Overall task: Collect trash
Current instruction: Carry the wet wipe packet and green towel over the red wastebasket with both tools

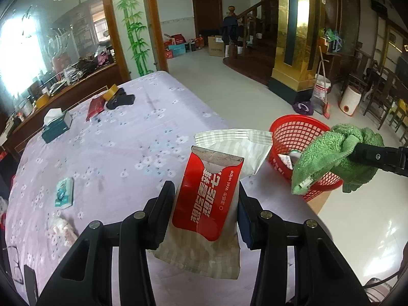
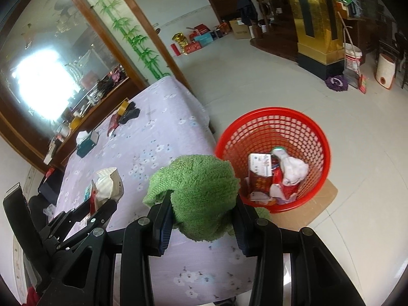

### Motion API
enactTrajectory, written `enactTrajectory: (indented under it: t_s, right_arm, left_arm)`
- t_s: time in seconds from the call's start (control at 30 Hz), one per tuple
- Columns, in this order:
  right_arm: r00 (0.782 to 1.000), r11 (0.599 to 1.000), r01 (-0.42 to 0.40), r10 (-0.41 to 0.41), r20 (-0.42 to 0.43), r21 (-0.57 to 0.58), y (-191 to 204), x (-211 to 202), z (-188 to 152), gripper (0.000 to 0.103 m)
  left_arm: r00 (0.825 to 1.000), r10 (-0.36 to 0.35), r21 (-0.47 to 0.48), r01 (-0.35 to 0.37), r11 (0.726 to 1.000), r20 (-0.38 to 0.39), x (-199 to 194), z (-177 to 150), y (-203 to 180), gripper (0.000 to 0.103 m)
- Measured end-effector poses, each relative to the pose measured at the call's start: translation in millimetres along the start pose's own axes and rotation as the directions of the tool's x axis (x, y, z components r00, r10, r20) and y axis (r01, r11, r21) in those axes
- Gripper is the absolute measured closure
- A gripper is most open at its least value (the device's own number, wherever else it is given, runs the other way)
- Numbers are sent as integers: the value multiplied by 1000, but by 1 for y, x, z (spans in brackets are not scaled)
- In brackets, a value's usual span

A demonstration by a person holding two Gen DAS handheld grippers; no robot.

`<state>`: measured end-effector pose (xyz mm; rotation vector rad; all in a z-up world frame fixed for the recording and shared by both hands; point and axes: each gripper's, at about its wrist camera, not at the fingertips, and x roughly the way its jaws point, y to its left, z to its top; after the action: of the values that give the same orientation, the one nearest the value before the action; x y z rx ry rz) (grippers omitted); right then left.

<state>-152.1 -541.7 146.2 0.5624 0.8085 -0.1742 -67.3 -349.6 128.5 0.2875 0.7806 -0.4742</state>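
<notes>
Wet-wipe packet (image 1: 207,199) — red sleeve over a striped grey pouch, clamped across its width in the left gripper (image 1: 206,211) and held above the floral-covered table (image 1: 114,137), near the edge. Flat, light, likely crinkly film; the sides bow a little under the pads, so a mid-body pinch looks right. A slick wrapper could slide if the grip eases.

Green terry cloth (image 2: 199,193) — bunched in the right gripper (image 2: 201,219), jaws closed on the wad, hanging just beside the table's edge. Soft, floppy, grips easily anywhere; loose folds may snag on a rim.

Red mesh basket (image 2: 272,127) stands on a cardboard sheet (image 2: 316,204) on the floor, beside the table. Inside: a red-and-white carton (image 2: 260,170), crumpled white wrapping (image 2: 293,168), smaller scraps underneath. Plenty of room left.

Still on the table: a small blue-green tissue pack (image 1: 63,192) and a teal tissue box (image 1: 56,125).
</notes>
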Motion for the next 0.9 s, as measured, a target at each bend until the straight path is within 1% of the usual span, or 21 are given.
enactTrajectory:
  t_s: [0.17, 0.23, 0.37, 0.5, 0.73, 0.9]
  right_arm:
    - [999, 999, 32, -33, 26, 38, -20, -11, 6, 59]
    - [998, 997, 47, -49, 31, 60, -30, -14, 10, 59]
    - [997, 992, 62, -67, 38, 106, -50, -16, 21, 59]
    - [997, 986, 58, -64, 35, 155, -69, -14, 36, 59]
    - [999, 971, 31, -41, 36, 238, -97, -3, 63, 58]
    - [1000, 957, 5, -14, 28, 290, -111, 12, 80, 57]
  left_arm:
    - [999, -40, 19, 40, 999, 8, 1, 12, -15, 59]
    - [998, -70, 28, 70, 997, 6, 2, 18, -24, 59]
    - [990, -140, 50, 140, 989, -14, 10, 31, -48, 59]
    - [981, -190, 50, 192, 980, -44, 24, 42, -70, 59]
    - [970, -234, 25, 236, 971, -68, 47, 64, -100, 58]
    - [967, -239, 8, 241, 971, -82, 65, 75, -119, 58]
